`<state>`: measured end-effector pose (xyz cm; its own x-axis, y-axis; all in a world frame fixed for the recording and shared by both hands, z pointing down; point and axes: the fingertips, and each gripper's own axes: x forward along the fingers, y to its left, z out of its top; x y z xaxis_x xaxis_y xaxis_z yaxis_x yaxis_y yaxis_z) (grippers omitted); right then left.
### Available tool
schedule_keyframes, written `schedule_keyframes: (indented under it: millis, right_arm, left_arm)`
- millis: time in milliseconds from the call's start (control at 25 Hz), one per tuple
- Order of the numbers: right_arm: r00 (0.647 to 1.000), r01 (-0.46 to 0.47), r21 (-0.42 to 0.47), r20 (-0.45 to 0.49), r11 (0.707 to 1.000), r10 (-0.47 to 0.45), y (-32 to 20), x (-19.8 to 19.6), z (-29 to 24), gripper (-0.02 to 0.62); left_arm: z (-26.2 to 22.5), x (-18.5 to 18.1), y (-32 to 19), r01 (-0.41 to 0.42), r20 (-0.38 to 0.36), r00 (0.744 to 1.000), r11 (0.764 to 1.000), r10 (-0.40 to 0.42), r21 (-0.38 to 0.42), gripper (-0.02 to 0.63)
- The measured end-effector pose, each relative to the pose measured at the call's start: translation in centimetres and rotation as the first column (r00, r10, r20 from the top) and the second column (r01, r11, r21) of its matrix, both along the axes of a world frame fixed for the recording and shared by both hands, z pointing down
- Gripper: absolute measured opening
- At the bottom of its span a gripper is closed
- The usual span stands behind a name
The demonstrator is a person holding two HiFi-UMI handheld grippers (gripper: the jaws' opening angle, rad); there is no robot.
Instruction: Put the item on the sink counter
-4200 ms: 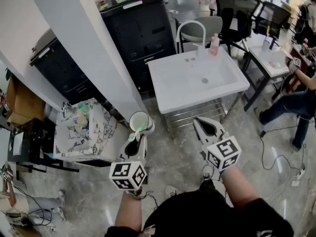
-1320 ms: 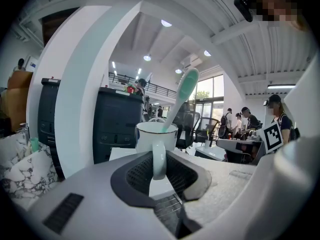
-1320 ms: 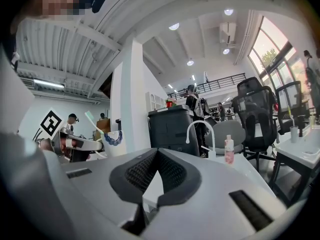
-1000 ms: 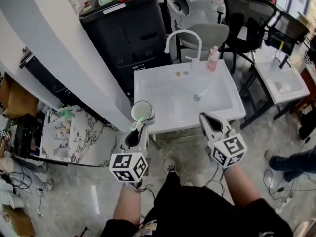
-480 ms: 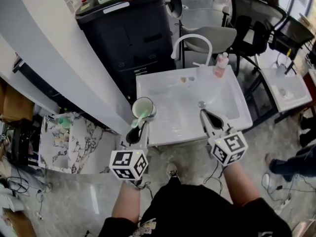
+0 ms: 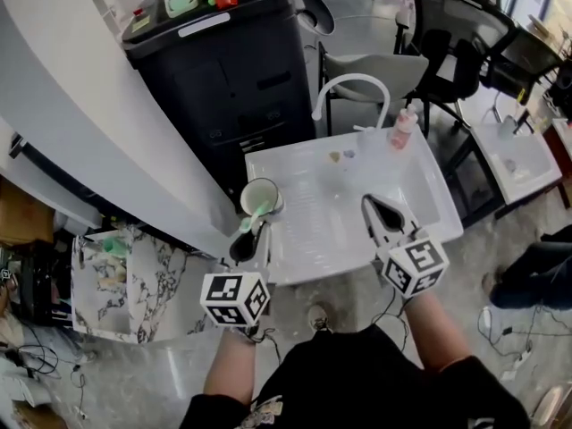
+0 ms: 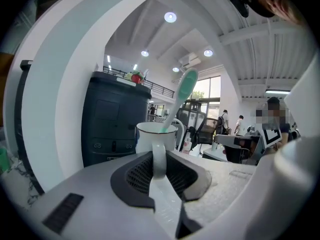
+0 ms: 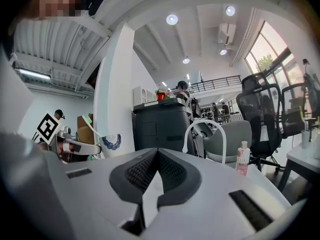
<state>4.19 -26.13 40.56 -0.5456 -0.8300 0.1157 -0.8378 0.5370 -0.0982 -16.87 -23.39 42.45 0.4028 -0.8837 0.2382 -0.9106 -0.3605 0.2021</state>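
Observation:
A white mug with a green toothbrush standing in it hangs over the front left corner of the white sink. My left gripper is shut on the mug's handle; the left gripper view shows the cup upright just past the jaws and the toothbrush leaning right. My right gripper is shut with nothing in it and hovers over the basin's front right part. From the right gripper view the mug appears at the left.
A curved white faucet and a pink bottle stand at the sink's back edge. Behind the sink is a black cabinet, and a white pillar rises at the left. Office chairs and a small table stand at the right.
The view has closed in on the sink: both grippers, earlier over the floor in front of it, now hang above its front part. The mug stays in the left gripper.

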Motion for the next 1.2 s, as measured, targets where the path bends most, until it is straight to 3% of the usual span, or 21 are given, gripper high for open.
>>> schedule_keyframes:
  millis: [520, 1200]
  right_arm:
    - [0.999, -0.015, -0.001, -0.035, 1.000, 0.015, -4.6, -2.0, 0.0, -0.002]
    - [0.998, 0.059, -0.040, -0.004, 0.997, -0.059, -11.8, -0.9, 2.2, -0.002]
  left_arm:
    - [1.2, -1.9, -5.8, -0.009, -0.023, 1.000, 1.000, 0.009, -0.022, 0.061]
    - [3.3, 0.3, -13.0, 0.069, 0.015, 0.997, 0.998, -0.069, 0.002, 0.061]
